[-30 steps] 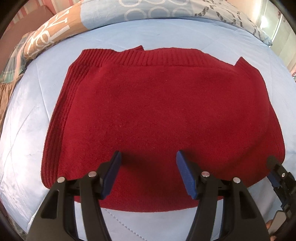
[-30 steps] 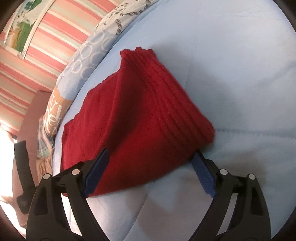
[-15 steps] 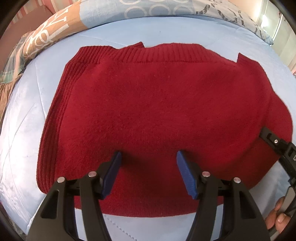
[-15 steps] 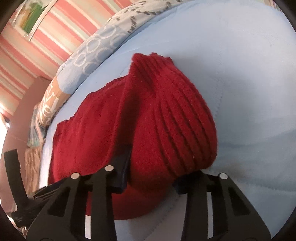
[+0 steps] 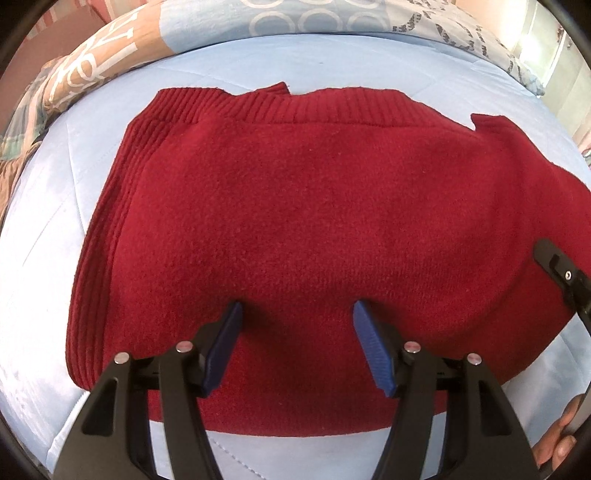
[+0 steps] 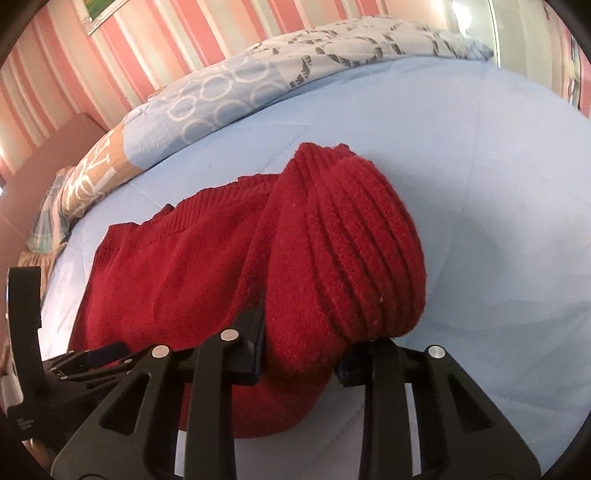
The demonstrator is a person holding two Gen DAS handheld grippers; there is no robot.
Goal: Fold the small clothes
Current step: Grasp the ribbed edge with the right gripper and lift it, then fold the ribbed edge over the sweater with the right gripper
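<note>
A red knitted sweater lies folded on the light blue bed sheet, ribbed hem at the far side. My left gripper is open, its blue-padded fingers resting on the sweater's near part, holding nothing. My right gripper is shut on the sweater's ribbed right edge and lifts it into a bunched fold off the sheet. The right gripper also shows at the right edge of the left wrist view, and the left gripper at the left edge of the right wrist view.
Patterned pillows line the far edge of the bed, also in the right wrist view. A pink striped wall stands behind. Bare blue sheet lies right of the sweater.
My right gripper closed on the sweater's right ribbed edge and raised it, bunching the cloth upward. My left gripper stayed open and moved slightly forward over the sweater.
</note>
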